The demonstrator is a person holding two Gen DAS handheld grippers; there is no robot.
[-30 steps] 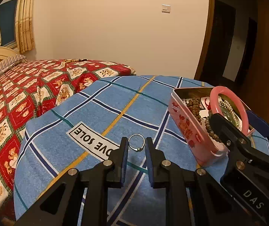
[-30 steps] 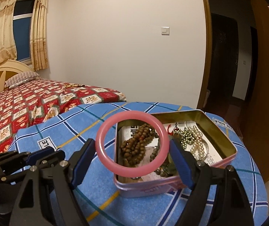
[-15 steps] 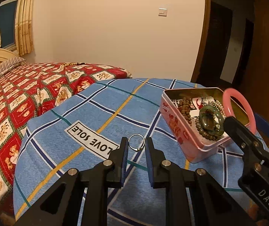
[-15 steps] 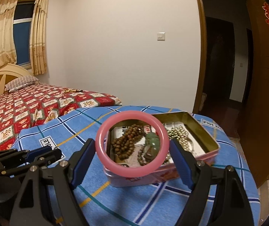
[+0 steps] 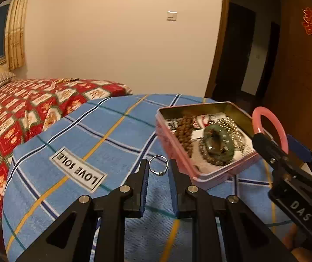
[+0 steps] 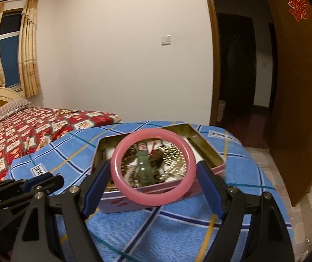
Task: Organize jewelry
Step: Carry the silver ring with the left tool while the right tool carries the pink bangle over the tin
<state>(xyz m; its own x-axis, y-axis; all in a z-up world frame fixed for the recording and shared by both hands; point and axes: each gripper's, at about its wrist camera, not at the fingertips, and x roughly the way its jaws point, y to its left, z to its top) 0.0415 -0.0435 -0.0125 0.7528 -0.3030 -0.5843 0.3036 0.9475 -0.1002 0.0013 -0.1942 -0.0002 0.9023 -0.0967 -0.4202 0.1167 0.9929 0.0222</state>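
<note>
Left gripper (image 5: 158,171) pinching silver ring (image 5: 158,168), held above blue plaid cloth (image 5: 94,131). Right gripper (image 6: 153,168) clamped across pink bangle (image 6: 152,167), near pink tin (image 5: 201,174). Advice: carry each piece over tin interior, lower onto beads (image 5: 183,131), then release.

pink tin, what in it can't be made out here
- Right wrist view: the pink bangle held in the right tongs covers much of the tin; contents blurred.
- Left wrist view: the tin's right corner is hidden behind the right tongs.
- Gold beads: too blurred to count.
</note>
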